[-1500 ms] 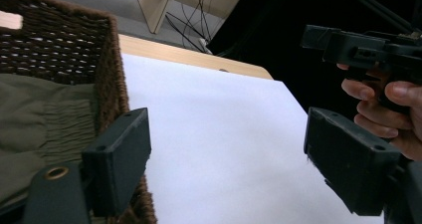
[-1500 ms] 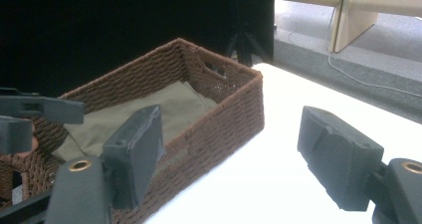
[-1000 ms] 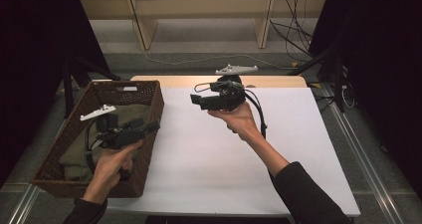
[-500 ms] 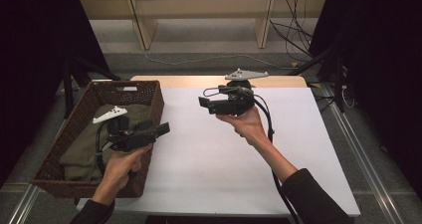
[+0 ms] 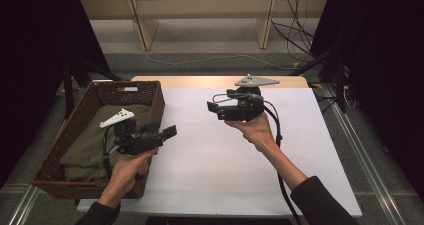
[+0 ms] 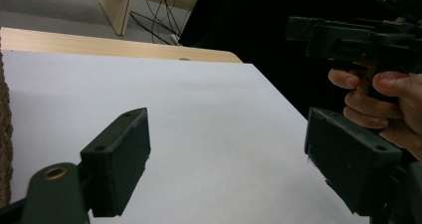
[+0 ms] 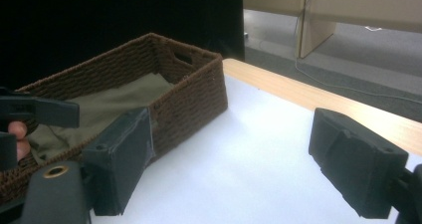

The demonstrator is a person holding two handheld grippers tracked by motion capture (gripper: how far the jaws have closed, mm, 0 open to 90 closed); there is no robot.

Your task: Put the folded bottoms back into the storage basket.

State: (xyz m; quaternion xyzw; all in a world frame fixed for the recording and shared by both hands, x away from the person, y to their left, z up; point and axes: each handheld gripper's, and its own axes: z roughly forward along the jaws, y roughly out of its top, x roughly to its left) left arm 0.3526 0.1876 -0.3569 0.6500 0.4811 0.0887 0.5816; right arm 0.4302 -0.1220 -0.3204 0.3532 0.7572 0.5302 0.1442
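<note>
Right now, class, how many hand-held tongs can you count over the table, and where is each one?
2. The left tongs hang over the right edge of the wicker basket, open and empty. The right tongs hover over the white table near its far edge, also open.

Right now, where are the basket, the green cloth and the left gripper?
basket [image 5: 150,97]: high view, right wall.
cloth [image 5: 85,152]: high view, flat middle.
left gripper [image 5: 170,130]: high view, between its fingertips.

Dark brown woven basket, olive green cloth, white table, black tongs
</note>
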